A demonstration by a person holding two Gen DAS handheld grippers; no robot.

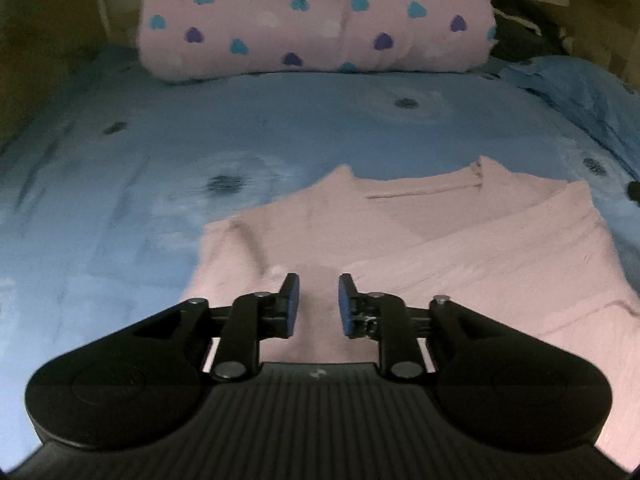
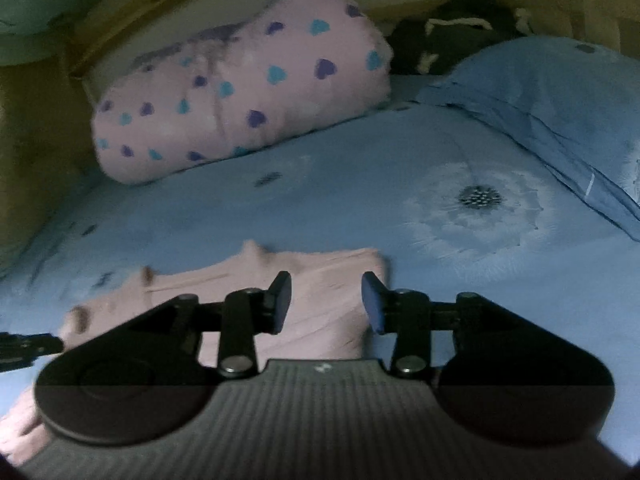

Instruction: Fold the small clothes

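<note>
A small pink garment (image 1: 460, 240) lies partly folded on the blue bedsheet (image 1: 200, 128), one side laid over the other and the neckline toward the far side. My left gripper (image 1: 319, 304) hovers over its near left part, jaws a little apart with nothing between the blue pads. In the right wrist view the same pink garment (image 2: 320, 292) lies below my right gripper (image 2: 326, 304), which is open above the garment's right edge and holds nothing. The tip of the other gripper (image 2: 28, 346) shows at the left edge.
A rolled pink blanket with purple and teal hearts (image 1: 316, 20) lies across the far end of the bed. A blue pillow (image 2: 552, 112) sits at the far right, dark items (image 2: 452, 28) behind it. The sheet bears dandelion prints (image 2: 480, 200).
</note>
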